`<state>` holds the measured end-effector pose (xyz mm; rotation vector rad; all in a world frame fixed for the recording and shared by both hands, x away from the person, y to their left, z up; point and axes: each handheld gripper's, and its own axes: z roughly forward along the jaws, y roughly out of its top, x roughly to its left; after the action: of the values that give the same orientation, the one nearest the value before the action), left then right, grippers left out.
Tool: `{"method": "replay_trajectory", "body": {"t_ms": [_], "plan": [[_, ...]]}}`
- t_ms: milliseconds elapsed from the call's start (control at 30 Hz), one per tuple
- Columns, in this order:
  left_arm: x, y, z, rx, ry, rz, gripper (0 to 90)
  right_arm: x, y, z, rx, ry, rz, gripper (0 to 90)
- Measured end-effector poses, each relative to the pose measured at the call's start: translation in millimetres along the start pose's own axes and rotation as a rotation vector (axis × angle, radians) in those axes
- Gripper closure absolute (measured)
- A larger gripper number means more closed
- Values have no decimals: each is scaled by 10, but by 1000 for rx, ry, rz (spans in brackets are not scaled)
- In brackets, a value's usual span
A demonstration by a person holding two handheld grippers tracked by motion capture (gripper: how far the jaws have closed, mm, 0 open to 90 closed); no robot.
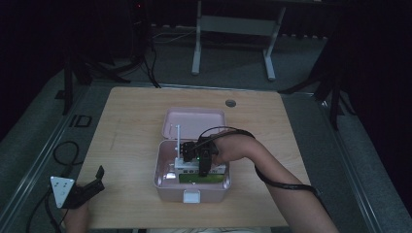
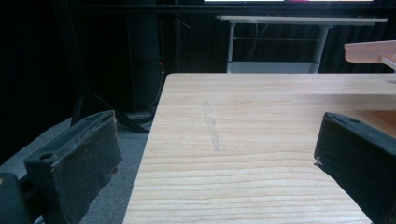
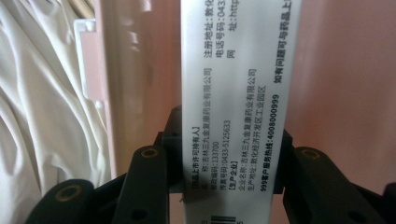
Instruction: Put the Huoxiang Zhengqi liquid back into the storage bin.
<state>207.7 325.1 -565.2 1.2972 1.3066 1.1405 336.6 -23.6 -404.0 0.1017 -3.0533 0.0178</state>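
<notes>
Pink case, white printed carton

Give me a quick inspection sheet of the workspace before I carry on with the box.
Surface: wooden table, faint scratch line on it.
Job's things: open pink storage box, lid laid back; white printed carton going into it beside a green-edged pack.
Clutter: nothing seen.
Grippers: right gripper shut on the carton, down in the box; left gripper open, at the table's near left corner.
Cables: black cable along the right forearm.
Surroundings: dark room, white table frame behind.

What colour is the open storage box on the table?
Pale pink box, clearest in the high view.
</notes>
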Motion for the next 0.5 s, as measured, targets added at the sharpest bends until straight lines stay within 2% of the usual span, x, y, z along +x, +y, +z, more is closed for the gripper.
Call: {"method": "replay_trajectory", "body": {"t_ms": [133, 300, 500], "plan": [[0, 0, -1, 2, -1, -1, 4, -5, 3, 144, 2, 14, 8, 630], [1, -1, -2, 1, -1, -1, 4, -22, 3, 331, 25, -1, 22, 630], [2, -1, -1, 0, -1, -2, 4, -15, -24, 467, 34, 11, 26, 630]]}}
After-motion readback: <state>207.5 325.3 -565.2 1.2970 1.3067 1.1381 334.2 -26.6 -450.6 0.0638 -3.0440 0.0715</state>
